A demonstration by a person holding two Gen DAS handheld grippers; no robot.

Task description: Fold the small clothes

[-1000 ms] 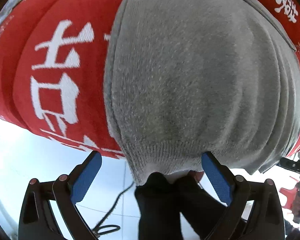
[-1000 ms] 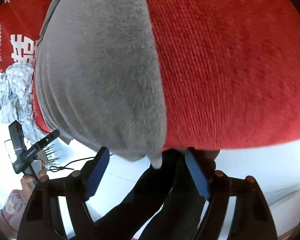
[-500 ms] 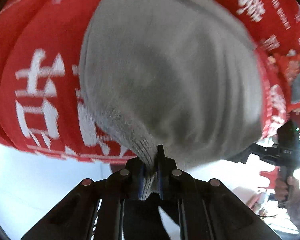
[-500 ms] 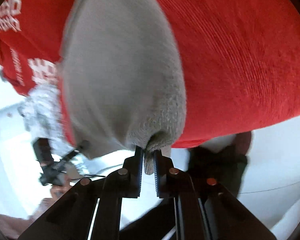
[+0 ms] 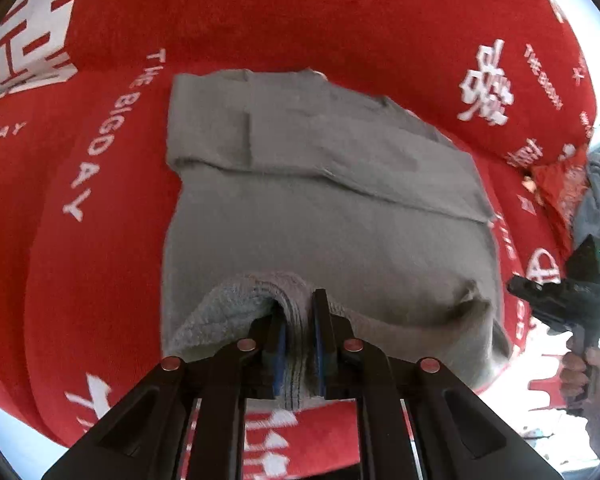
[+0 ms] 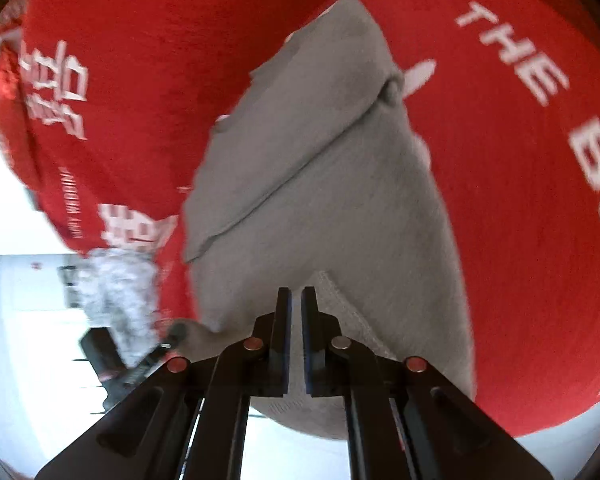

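Gripping grey knit garment (image 5: 324, 216) hem between closed jaws of left gripper (image 5: 298, 344) and right gripper (image 6: 292, 340), remainder ahead on red cloth (image 5: 100, 240); uneven lift risking skewed fold.

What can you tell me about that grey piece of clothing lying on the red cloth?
The grey sweater looks like soft, fuzzy knit with a ribbed hem. It lies flat on the red cloth, with a part already folded across its far end. The left tongs are shut on its bunched near hem, lifting it slightly. The right tongs are closed at the other hem corner, apparently pinching it.
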